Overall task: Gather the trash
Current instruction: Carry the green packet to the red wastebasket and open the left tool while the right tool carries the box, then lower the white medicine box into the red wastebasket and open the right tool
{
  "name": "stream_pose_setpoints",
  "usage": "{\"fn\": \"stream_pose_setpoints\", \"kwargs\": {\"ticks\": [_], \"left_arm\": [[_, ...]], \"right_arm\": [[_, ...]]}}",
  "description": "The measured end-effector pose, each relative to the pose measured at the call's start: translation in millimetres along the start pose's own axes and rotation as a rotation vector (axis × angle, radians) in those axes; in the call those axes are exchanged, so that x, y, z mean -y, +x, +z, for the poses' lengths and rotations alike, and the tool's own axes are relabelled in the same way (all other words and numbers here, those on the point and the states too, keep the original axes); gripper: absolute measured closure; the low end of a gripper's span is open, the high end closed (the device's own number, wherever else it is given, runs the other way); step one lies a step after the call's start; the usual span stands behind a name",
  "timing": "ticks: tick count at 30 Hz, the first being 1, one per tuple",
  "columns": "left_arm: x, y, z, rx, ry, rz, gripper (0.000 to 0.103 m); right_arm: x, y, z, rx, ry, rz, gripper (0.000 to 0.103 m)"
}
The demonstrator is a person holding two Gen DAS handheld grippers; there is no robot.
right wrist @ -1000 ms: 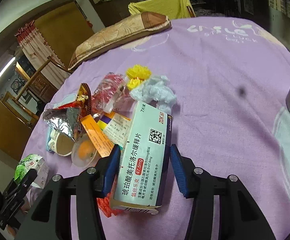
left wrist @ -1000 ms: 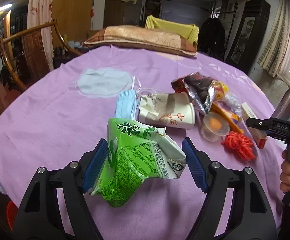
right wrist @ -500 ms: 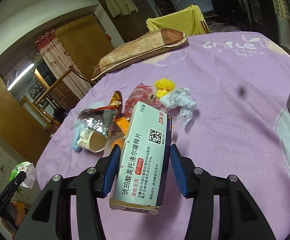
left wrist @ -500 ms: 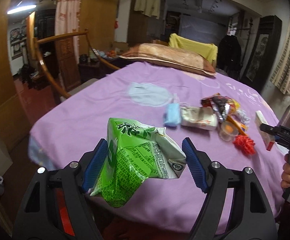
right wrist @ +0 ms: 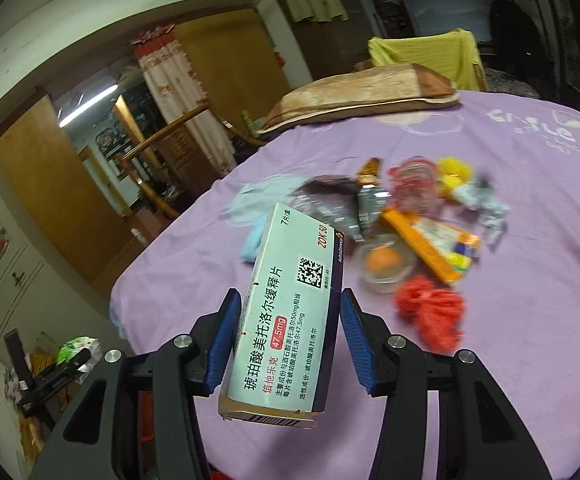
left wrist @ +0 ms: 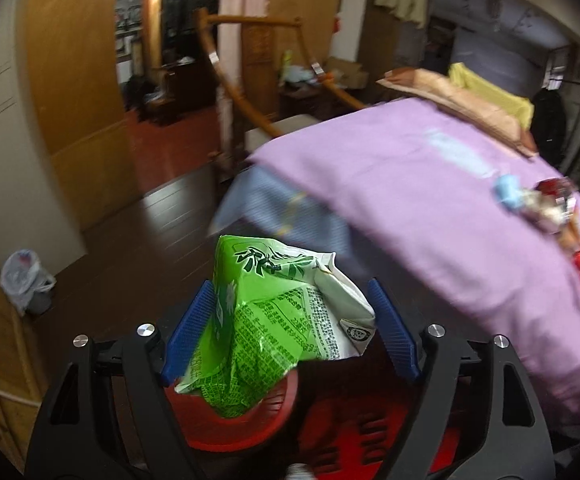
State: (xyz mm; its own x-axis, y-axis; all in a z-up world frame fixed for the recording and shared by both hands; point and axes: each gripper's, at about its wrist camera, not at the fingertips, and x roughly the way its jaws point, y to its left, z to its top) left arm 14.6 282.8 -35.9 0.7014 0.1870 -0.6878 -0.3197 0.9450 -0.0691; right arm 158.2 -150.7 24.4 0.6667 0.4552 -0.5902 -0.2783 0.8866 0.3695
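Observation:
A crumpled green snack bag [left wrist: 274, 320] sits between the blue pads of my left gripper [left wrist: 289, 284], whose jaws are opening; both pads still touch the bag. It hangs over a round red bin [left wrist: 230, 428] on the floor, beside the purple-clothed table [left wrist: 410, 184]. My right gripper [right wrist: 290, 294] is shut on a white medicine box [right wrist: 290, 320], held above the table's near edge. Behind the box lies the trash pile: an orange packet [right wrist: 426, 248], red yarn [right wrist: 430, 312], a clear cup [right wrist: 386, 264], a foil wrapper [right wrist: 330, 200] and a blue mask [right wrist: 254, 240].
A second red object [left wrist: 370, 432] lies next to the bin. A white plastic bag [left wrist: 24, 276] rests on the dark floor at the left. A curved wooden chair [left wrist: 230, 80] stands beyond the table corner. A brown pillow [right wrist: 362, 96] lies at the table's far side.
My left gripper swung with the green bag off the table to the left, out over the floor and the red bin. My right gripper lifted the medicine box and drew back from the pile.

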Motion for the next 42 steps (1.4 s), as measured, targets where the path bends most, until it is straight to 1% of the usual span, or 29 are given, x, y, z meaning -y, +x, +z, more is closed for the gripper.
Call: {"fn": "stream_pose_setpoints", "kwargs": {"ticks": [1,2,3,4,5,11,17,21,26,29,32,33,35,39,42], "left_arm": [[-8.7,5.3,-3.7,-0.013,-0.003,0.020,0.024],[-16.0,8.6,-6.6,-0.024,-0.004,0.034,0.018],[-23.0,12.3,-10.5,-0.038,-0.006,0.059,0.010],[-27.5,14.5,-13.2,-0.042,-0.007,0.079,0.007],[-32.0,15.7,-16.5,-0.040,-0.006,0.102,0.007],[-49.4,13.0,-25.7,-0.014,0.001,0.169,0.007],[-88.4,9.5,-30.2,0.003,-0.073,0.224,0.007],[-115.9,8.6,-32.0,0.004,-0.116,0.268,0.007],[-140.0,10.2,-35.7,-0.004,-0.155,0.299,0.007],[-156.1,12.6,-39.2,-0.014,-0.184,0.306,0.007],[-173.9,15.3,-44.3,-0.024,-0.214,0.312,0.007],[-178.5,16.2,-46.3,-0.028,-0.223,0.314,0.007],[-187.0,18.0,-48.5,-0.037,-0.244,0.318,0.007],[-195.8,18.4,-50.6,-0.046,-0.270,0.316,0.007],[-194.5,16.5,-49.2,-0.041,-0.271,0.312,0.007]], "right_arm": [[-10.1,3.0,-0.8,-0.007,-0.015,0.009,0.052],[-22.8,7.5,-1.6,-0.018,-0.033,0.019,0.052],[-33.6,11.6,-2.3,-0.027,-0.049,0.028,0.052],[-47.0,16.7,-3.7,-0.041,-0.068,0.041,0.052],[-58.2,20.0,-5.7,-0.053,-0.083,0.054,0.052],[-126.5,40.8,-21.7,-0.125,-0.183,0.123,0.052],[-192.3,63.1,-46.7,-0.223,-0.285,0.207,0.052],[-235.8,84.9,-66.4,-0.303,-0.351,0.271,0.052],[-288.4,113.9,-92.3,-0.401,-0.425,0.338,0.052],[-311.7,133.1,-105.1,-0.445,-0.454,0.363,0.052],[-334.5,149.8,-116.9,-0.480,-0.487,0.385,0.049],[-339.6,154.5,-119.6,-0.489,-0.496,0.390,0.040],[-351.5,165.4,-126.3,-0.500,-0.505,0.389,0.032],[-355.5,175.9,-126.9,-0.507,-0.502,0.385,0.032],[-354.6,175.6,-122.7,-0.488,-0.497,0.368,0.032]]}}
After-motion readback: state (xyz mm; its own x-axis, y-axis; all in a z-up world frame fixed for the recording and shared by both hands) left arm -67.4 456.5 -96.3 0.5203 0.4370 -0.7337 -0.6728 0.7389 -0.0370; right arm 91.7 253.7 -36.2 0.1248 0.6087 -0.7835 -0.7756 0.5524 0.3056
